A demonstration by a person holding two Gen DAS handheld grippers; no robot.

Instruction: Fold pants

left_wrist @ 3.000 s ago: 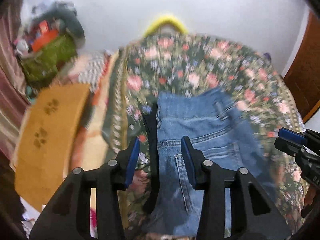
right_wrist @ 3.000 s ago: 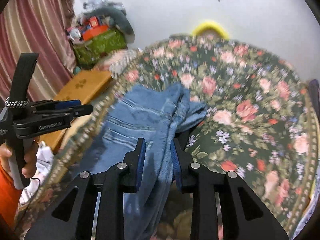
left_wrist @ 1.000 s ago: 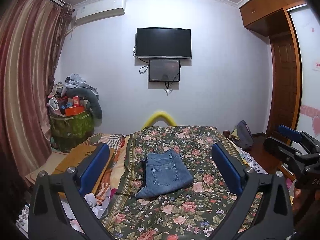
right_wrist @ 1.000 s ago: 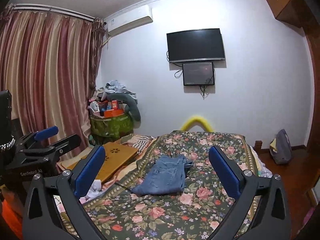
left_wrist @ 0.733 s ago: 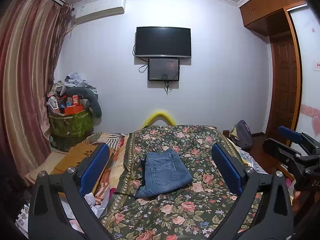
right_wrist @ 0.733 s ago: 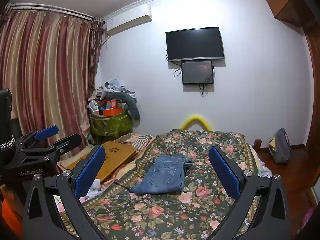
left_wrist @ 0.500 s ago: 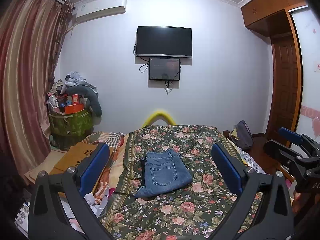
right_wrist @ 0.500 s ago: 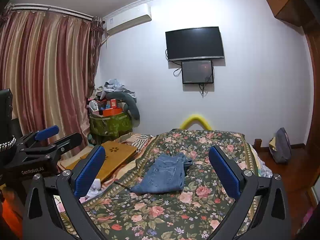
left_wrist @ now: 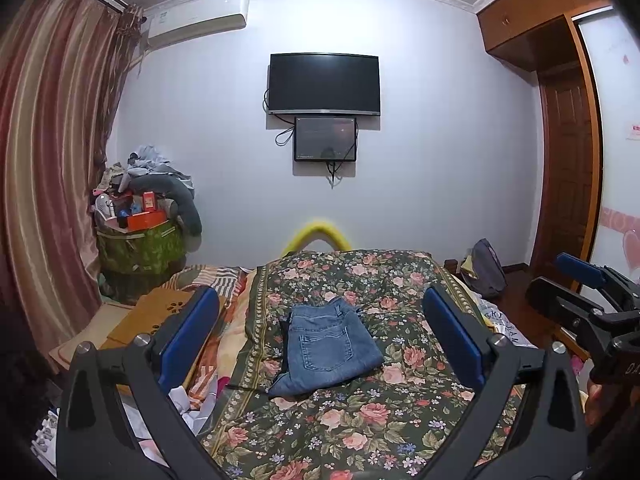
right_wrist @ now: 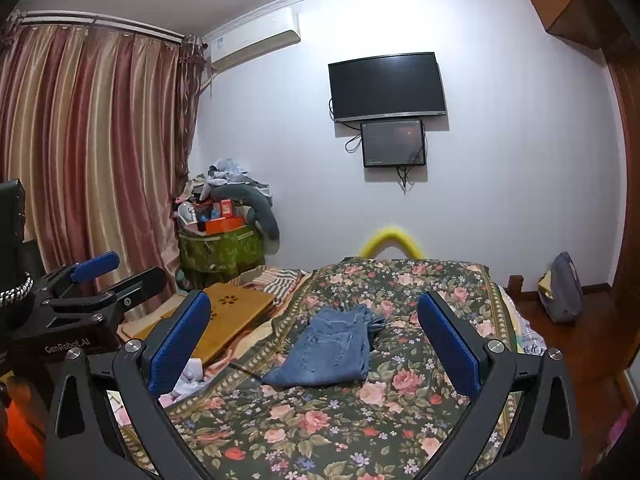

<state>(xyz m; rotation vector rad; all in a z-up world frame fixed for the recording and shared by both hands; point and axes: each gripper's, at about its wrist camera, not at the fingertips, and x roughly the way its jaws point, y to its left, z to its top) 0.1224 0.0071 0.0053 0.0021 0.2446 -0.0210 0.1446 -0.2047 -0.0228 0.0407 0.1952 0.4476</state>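
Note:
The blue denim pants (left_wrist: 326, 346) lie folded into a compact rectangle on the floral bedspread (left_wrist: 360, 420), back pocket up; they also show in the right wrist view (right_wrist: 332, 352). My left gripper (left_wrist: 320, 340) is open wide and empty, held back well short of the pants. My right gripper (right_wrist: 314, 342) is likewise open wide and empty, well back from the bed. Each gripper shows at the edge of the other's view: the right one (left_wrist: 580, 292) and the left one (right_wrist: 100, 280).
A wooden lap desk (right_wrist: 236, 312) lies left of the bedspread beside loose striped bedding. A heaped green basket (left_wrist: 140, 244) stands in the left corner by the curtains. A TV (left_wrist: 324, 84) hangs on the far wall. A bag (right_wrist: 564, 288) sits on the floor at right.
Three seconds ago both grippers were close over the pants with jaws narrow. Since then both have pulled far back and opened wide. Over the last second nothing has moved.

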